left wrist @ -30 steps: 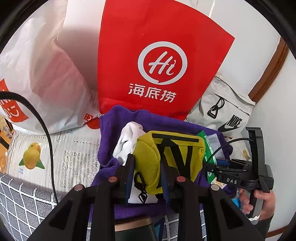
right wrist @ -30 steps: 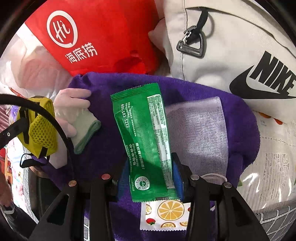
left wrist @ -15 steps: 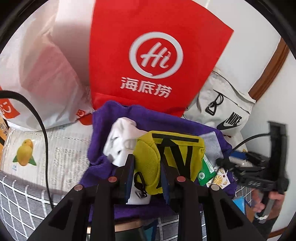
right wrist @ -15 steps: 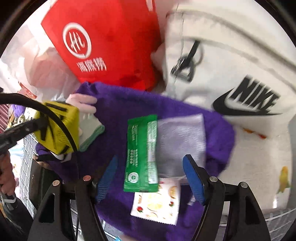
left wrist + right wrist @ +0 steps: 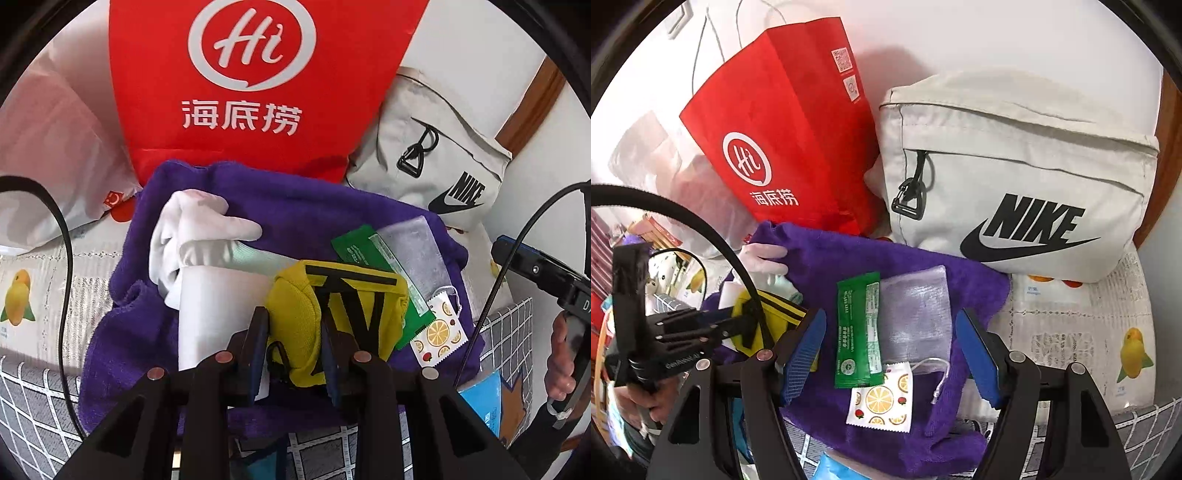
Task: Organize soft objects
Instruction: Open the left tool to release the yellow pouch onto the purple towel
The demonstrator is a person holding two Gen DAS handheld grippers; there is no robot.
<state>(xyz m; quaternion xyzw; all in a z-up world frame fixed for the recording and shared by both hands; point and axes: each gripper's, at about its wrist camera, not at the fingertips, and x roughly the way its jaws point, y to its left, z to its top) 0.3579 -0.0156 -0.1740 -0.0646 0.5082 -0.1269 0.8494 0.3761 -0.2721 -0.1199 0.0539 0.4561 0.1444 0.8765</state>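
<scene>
Left gripper (image 5: 293, 345) pinches the yellow pouch (image 5: 340, 317) over the purple towel (image 5: 849, 258) beside a white glove (image 5: 199, 225) — right of it lie a green sachet (image 5: 858, 332) and mesh bag (image 5: 916, 314), the right gripper (image 5: 890, 354) spread wide around them — touching neither.

Rear boundary: the red paper bag (image 5: 783, 147) and the grey Nike bag (image 5: 1015, 177) stand side by side against the wall across the upper frame, blocking passage behind the purple towel (image 5: 827, 266). The towel surface is crowded: green sachet (image 5: 858, 332), mesh pouch (image 5: 916, 317) and fruit-print packet (image 5: 881, 400) lie touching one another at centre frame, between the spread fingers of the right gripper (image 5: 890, 354). At left frame the left gripper (image 5: 291, 350), closed on the yellow pouch (image 5: 325, 314), occupies the approach. Open room remains at right frame, on the patterned cloth (image 5: 1071, 332) beside the towel.
</scene>
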